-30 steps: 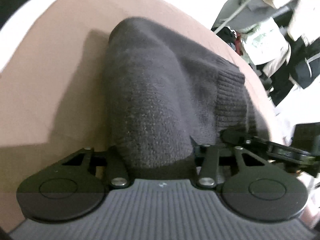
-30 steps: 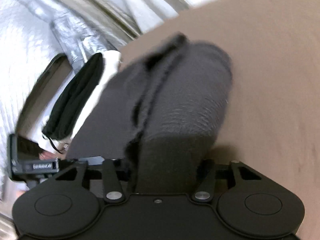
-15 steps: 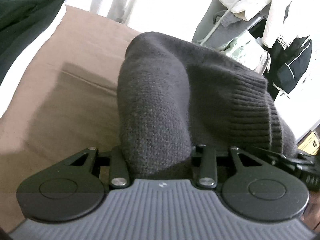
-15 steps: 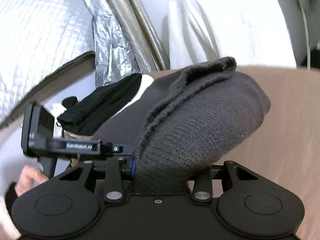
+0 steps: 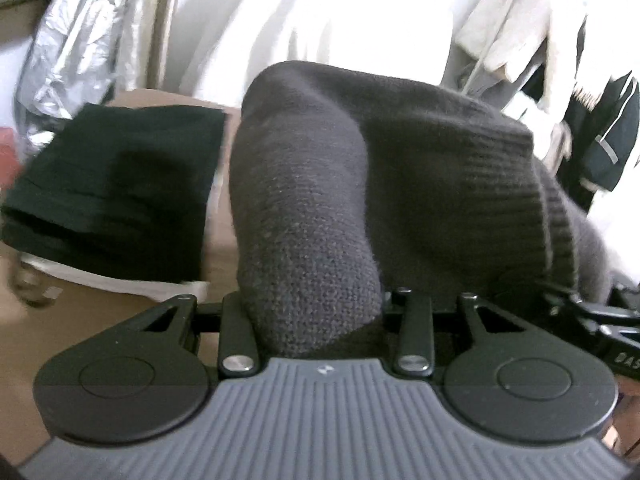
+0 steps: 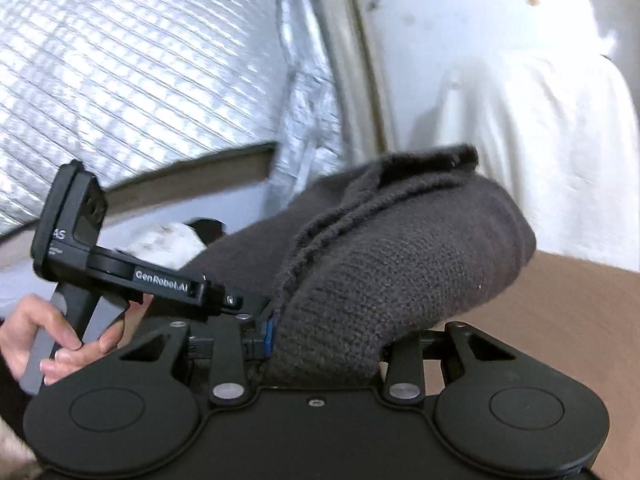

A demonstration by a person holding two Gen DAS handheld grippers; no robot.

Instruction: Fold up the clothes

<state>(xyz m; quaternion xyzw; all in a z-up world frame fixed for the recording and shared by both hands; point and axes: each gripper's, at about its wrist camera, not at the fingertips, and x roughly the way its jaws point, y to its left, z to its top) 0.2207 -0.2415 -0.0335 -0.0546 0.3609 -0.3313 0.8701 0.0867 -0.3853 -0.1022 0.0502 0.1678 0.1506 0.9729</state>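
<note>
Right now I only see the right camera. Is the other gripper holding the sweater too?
Observer: Yes. The left gripper has its jaws shut on the sweater, which bulges up between them.
Operator: What's next to the sweater over there?
Observer: A folded black cloth lies on the brown surface, to the left of the sweater.
Operator: Is anything behind it?
Observer: Clothes hang at the far right: a pale coat and a dark jacket.
</note>
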